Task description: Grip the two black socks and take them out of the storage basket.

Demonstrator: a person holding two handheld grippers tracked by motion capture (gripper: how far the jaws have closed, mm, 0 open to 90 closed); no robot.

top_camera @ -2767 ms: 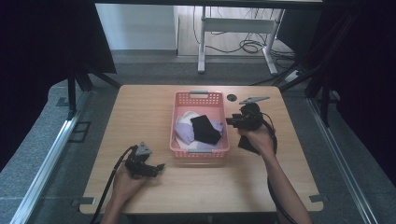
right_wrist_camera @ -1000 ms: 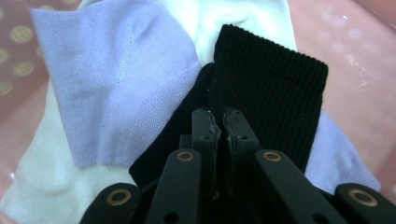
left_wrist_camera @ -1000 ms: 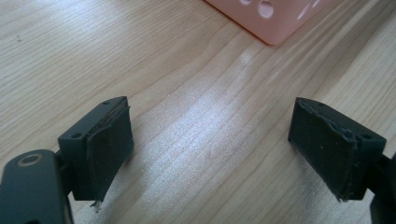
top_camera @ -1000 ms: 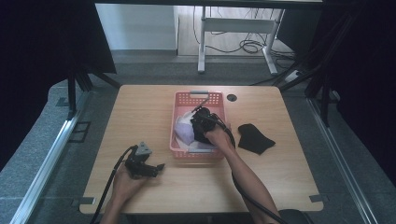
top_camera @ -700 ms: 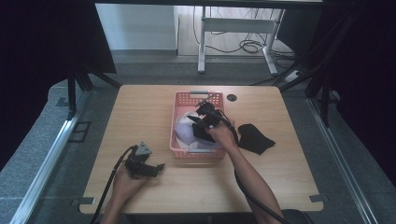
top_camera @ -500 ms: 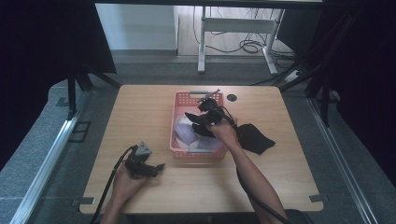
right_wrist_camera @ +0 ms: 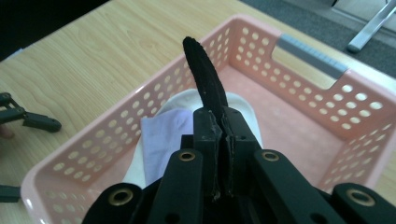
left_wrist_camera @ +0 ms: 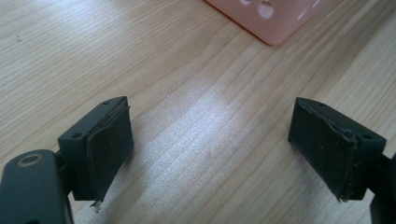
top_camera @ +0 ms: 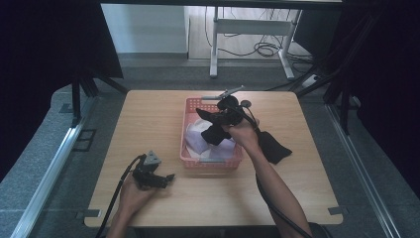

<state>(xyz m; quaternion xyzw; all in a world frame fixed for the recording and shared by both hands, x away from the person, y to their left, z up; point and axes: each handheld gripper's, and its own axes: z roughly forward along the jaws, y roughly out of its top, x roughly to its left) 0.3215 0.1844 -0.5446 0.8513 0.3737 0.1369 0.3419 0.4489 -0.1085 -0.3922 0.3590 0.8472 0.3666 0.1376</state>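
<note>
I am holding my right gripper (top_camera: 214, 119) above the pink basket (top_camera: 190, 106), and its jaws are pressing tight on a black cloth (top_camera: 214, 133) that is hanging from them over the inside of the basket. In the right gripper view, one end of this black cloth (right_wrist_camera: 204, 79) is sticking up past the closed jaws. Under it, a white cloth (right_wrist_camera: 187, 100) and a pale purple cloth (right_wrist_camera: 161, 135) are lying in the basket (right_wrist_camera: 308, 51). Another black cloth (top_camera: 274, 146) is lying on the table (top_camera: 148, 119), just beside the basket on its right side. My left gripper (top_camera: 157, 179) is resting on the table near the front left corner of the basket, and its jaws are standing wide apart with nothing between them.
</note>
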